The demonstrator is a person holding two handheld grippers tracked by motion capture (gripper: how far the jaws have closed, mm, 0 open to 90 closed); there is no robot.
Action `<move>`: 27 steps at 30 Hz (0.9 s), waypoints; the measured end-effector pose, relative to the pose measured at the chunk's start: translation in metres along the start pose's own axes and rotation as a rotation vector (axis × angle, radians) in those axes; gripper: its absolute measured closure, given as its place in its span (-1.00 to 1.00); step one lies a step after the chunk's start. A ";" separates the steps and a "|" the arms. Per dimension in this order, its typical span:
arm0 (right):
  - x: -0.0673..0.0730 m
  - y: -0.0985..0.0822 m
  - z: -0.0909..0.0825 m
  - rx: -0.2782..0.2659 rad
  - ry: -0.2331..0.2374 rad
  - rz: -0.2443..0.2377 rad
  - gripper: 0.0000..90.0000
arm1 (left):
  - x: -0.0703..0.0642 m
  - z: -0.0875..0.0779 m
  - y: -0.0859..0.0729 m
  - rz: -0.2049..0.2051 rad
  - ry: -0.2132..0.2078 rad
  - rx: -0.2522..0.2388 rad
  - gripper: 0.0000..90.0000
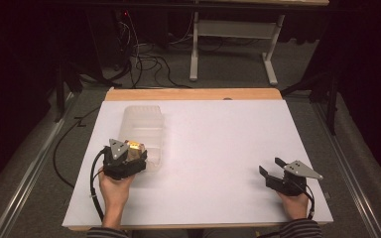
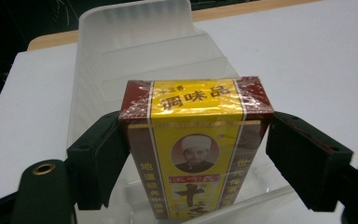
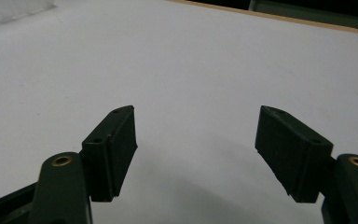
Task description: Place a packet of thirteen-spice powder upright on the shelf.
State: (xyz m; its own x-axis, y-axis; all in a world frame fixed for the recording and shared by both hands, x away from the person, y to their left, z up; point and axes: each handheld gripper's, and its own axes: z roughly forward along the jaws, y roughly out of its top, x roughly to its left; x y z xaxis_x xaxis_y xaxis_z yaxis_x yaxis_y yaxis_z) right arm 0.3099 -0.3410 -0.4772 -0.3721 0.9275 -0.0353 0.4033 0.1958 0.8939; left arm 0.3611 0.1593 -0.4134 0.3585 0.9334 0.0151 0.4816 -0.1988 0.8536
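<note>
Between the jaws of the left gripper (image 2: 196, 154), a yellow and dark red box (image 2: 196, 140) is standing upright in the near end of a clear plastic bin (image 2: 135, 42). In the left gripper view the box is filling most of the space between the two black pads; the left pad is lying right against the box's side or very nearly so, while a thin gap is showing between the right pad and the box's other side. The jaws are standing partly apart, a little wider than the box, and are not pinching it. The box's printed front is facing the camera, and its base is sitting on the bin's floor.

In the high view the bin (image 1: 144, 124) is lying lengthwise on the left part of the white table (image 1: 218, 148), and the box (image 1: 136, 146) is showing at its near end, just ahead of the left gripper (image 1: 138, 157). The left hand (image 1: 114, 191) is coming in from the bottom edge, forearm pointing up the table, gripper aimed forward and slightly right into the bin.

Well apart, near the right edge of the table, the right gripper (image 1: 270, 166) is being held low over the bare surface by the right hand (image 1: 295, 203), jaws pointing left and forward. In the right gripper view its jaws (image 3: 196, 154) are standing wide apart with nothing between them.
</note>
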 end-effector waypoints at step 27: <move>0.000 0.000 0.000 0.003 0.003 0.000 -0.34 | -0.005 -0.014 0.020 0.012 -0.017 -0.060 -0.61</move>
State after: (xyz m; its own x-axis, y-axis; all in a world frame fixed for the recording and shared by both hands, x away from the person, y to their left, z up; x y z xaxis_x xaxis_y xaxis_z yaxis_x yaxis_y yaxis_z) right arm 0.3099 -0.3410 -0.4772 -0.3745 0.9266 -0.0337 0.4062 0.1967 0.8923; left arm 0.3580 0.1552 -0.3888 0.3775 0.9258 0.0171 0.4284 -0.1910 0.8832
